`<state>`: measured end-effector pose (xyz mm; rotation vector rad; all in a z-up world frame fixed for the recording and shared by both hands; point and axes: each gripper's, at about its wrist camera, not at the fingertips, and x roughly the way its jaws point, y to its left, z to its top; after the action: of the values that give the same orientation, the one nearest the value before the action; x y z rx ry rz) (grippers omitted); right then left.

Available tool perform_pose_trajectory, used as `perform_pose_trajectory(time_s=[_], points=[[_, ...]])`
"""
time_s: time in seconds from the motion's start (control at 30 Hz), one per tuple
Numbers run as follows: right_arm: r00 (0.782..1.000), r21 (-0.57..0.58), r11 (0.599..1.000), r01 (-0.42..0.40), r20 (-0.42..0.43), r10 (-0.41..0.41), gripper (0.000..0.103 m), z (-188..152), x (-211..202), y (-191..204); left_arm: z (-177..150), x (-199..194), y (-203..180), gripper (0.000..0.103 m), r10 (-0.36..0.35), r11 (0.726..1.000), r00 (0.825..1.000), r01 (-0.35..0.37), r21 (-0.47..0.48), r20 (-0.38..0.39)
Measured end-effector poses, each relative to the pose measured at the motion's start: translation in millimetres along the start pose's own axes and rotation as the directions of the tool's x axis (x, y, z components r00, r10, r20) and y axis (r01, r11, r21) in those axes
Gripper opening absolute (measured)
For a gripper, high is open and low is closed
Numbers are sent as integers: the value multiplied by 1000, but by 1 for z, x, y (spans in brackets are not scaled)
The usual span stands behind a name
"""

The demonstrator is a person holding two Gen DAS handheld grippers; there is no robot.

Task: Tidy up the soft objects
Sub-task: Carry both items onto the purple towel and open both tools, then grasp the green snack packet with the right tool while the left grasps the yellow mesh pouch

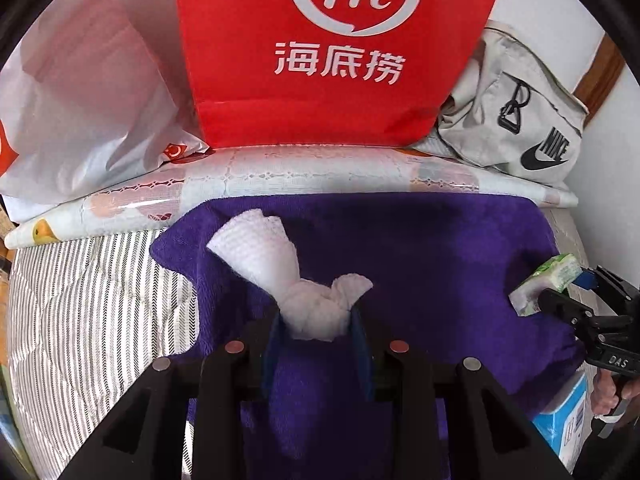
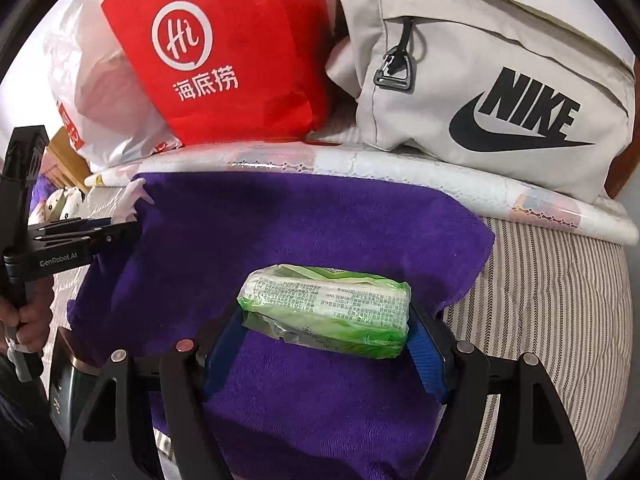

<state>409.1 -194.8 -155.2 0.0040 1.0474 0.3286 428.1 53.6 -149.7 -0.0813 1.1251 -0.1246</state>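
The left gripper is pinching a white cloth between its narrowed fingers. The crumpled lower end of the cloth is sitting between the blue pads, and the rest is fanning out ahead and to the left of the fingertips. Under the fingers a purple towel is lying spread on a striped mattress.

The right gripper is holding a green tissue pack crosswise, one finger pressing each short end, so the fingers are standing fairly wide with the pack filling the gap. The pack is hanging above the towel, its printed side facing the camera. In the left view the pack is showing at the far right, beyond the towel's edge, clamped in the right gripper.

Ahead of both sets of fingers, past the towel's far edge, a red bag is standing upright on a folded patterned sheet. A white plastic bag is leaning to its left and a grey Nike bag is resting to its right. In the right view the left gripper is reaching in from the left, with the cloth poking past its tips.
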Motion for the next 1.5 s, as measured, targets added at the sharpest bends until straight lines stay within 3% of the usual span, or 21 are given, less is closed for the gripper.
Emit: perform_pose_trajectory(time_s=[0.03, 0.1, 0.2, 0.4, 0.6, 0.73, 0.83, 0.97, 1.2, 1.37, 1.5], points=[[1000, -2, 1000, -1, 1, 1, 76, 0, 0, 0, 1, 1, 0, 33, -5, 1000, 1000, 5, -7, -5], [1000, -7, 1000, 1, -1, -1, 79, -1, 0, 1, 3, 4, -1, 51, -7, 1000, 1000, 6, -14, -11], [1000, -11, 1000, -4, 3, 4, 84, -1, -2, 2, 2, -1, -1, 67, -6, 1000, 1000, 6, -16, 17], [1000, 24, 1000, 12, 18, -12, 88, -2, -16, 0, -5, -16, 1, 67, 7, 999, 1000, -6, -31, 26], [998, 38, 997, 66, 18, -67, 88, -11, -41, 4, -24, -50, 3, 67, 107, 994, 993, -105, -38, 58], [994, 38, 995, 93, 50, -95, 88, -23, -66, 13, -44, -80, 4, 67, 100, 994, 991, -97, -39, 92], [997, 40, 997, 62, 51, -64, 88, -35, -87, 18, -61, -104, 4, 67, 79, 996, 989, -74, -44, 126], [991, 49, 997, 53, 118, -58, 88, -56, -119, 26, -88, -137, -2, 67, 75, 997, 980, -70, -33, 186], [984, 23, 998, 58, 166, -61, 88, -104, -167, 46, -136, -172, -14, 67, 80, 997, 979, -75, -31, 187], [987, -11, 999, -44, 156, 45, 88, -150, -181, 68, -173, -181, -17, 67, 49, 998, 985, -42, -47, 168], [985, -38, 997, -68, 159, 74, 88, -186, -186, 88, -197, -182, -19, 67, 43, 998, 983, -34, -54, 176]])
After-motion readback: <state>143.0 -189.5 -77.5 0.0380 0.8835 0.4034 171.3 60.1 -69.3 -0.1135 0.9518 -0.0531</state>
